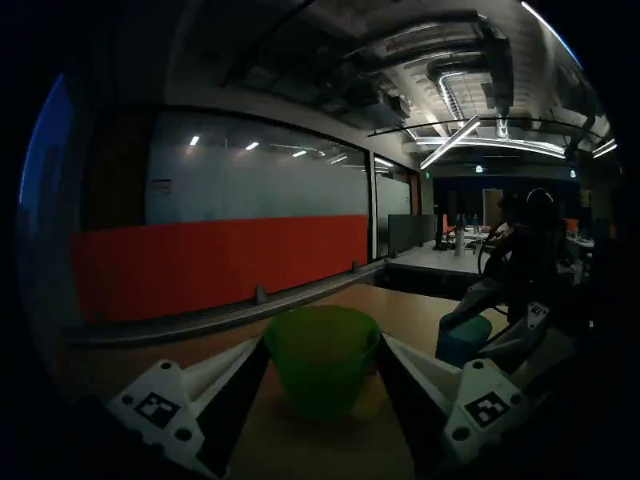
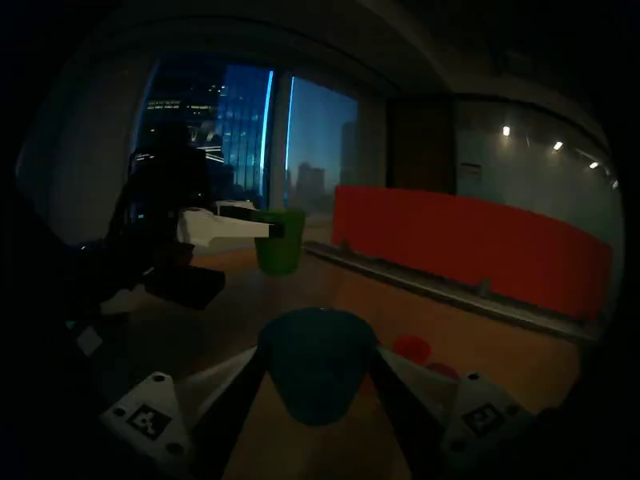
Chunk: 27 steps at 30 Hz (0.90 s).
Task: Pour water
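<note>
A green cup (image 1: 322, 364) stands upright between my left gripper's (image 1: 322, 346) fingers, which press on both its sides just above the wooden table (image 1: 336, 448). Off to its right is the blue cup (image 1: 462, 340), with the other gripper's white fingers (image 1: 524, 332) around it. In the right gripper view, the blue cup (image 2: 318, 368) sits upright in my right gripper (image 2: 318, 352), both fingers against it. Farther off at the left is the green cup (image 2: 280, 240), with the left gripper's white fingers (image 2: 228, 226) around it and a dark-sleeved person behind.
A red and frosted-glass partition (image 1: 224, 264) with a low rail runs along the table's far edge. Two small red objects (image 2: 414, 349) lie on the table right of the blue cup. Desks and a seated person (image 1: 528, 240) are far back. Windows (image 2: 320, 152) show a dusk skyline.
</note>
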Each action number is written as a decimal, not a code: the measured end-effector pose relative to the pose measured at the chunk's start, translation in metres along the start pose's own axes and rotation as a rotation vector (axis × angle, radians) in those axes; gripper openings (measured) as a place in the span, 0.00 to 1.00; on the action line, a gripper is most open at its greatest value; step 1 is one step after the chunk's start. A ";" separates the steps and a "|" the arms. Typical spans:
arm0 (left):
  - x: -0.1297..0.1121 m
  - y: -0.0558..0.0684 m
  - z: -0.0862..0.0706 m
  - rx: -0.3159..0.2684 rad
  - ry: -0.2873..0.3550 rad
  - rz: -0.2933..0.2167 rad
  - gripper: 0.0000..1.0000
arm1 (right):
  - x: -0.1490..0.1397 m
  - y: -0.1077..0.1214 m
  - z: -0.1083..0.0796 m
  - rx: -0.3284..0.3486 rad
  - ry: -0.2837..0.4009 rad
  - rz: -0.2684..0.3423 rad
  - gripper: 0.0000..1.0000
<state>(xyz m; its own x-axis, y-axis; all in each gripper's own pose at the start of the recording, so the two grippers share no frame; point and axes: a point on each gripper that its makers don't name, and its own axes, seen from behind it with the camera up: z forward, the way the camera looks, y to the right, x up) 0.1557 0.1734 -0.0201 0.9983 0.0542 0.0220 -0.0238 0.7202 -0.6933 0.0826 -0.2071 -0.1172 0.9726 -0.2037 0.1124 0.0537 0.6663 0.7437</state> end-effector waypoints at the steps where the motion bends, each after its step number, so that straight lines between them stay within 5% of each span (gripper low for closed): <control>1: 0.001 0.001 -0.001 -0.001 0.001 -0.001 0.88 | 0.001 0.000 0.000 -0.001 0.002 -0.001 0.91; 17: -0.012 0.027 -0.010 -0.030 -0.016 -0.004 0.88 | 0.017 0.011 -0.004 -0.014 0.029 -0.017 0.91; 27: -0.021 0.042 -0.015 -0.047 -0.022 0.001 0.88 | 0.031 0.021 -0.001 -0.016 0.029 -0.084 0.91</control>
<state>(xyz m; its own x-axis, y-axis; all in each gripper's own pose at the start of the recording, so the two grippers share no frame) 0.1344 0.1923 -0.0602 0.9968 0.0704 0.0368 -0.0217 0.6868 -0.7265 0.1138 -0.1985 -0.0986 0.9707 -0.2384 0.0311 0.1382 0.6590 0.7394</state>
